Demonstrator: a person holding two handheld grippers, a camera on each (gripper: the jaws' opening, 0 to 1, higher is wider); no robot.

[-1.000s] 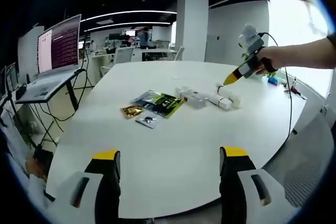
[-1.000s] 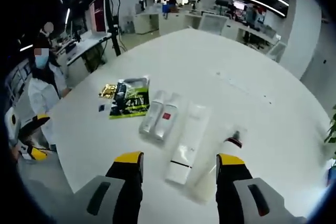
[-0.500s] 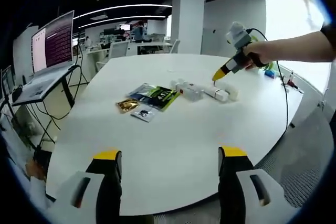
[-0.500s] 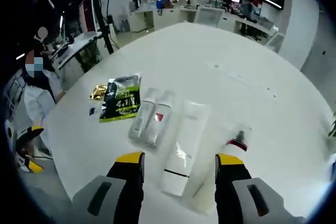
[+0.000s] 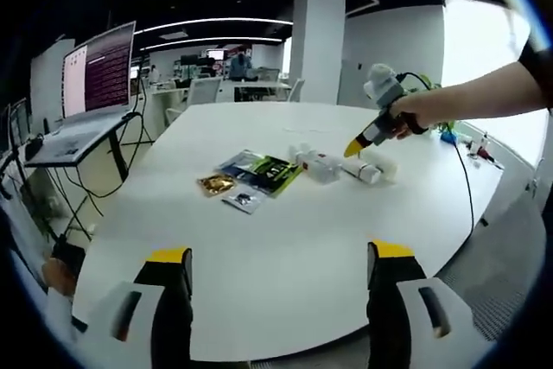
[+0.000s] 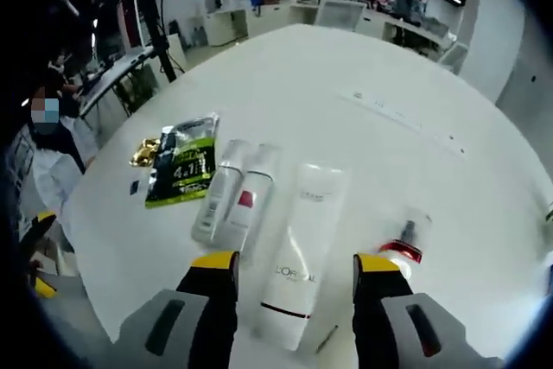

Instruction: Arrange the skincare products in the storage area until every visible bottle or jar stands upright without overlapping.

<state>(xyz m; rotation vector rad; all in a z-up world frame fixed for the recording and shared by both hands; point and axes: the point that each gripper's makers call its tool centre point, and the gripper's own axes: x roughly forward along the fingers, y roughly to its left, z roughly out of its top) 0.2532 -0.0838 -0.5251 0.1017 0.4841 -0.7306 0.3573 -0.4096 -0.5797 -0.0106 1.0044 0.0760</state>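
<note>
Several skincare products lie flat on the round white table. In the right gripper view, a white L'Oreal tube lies lengthwise between my jaws. Left of it lie two slim bottles side by side, and right of it a clear bottle with a red band. My right gripper hovers open just above the tube's near end, holding nothing. In the left gripper view the right gripper points down over the bottles. My left gripper stays open, well short of them.
A green sachet and a gold sachet lie left of the bottles, with a small grey sachet nearby. A laptop on a stand is at the far left. A person in white is beside the table edge.
My right gripper has come down and forward toward the white tube, which now sits larger between its jaws. The left gripper has stayed roughly in place.
</note>
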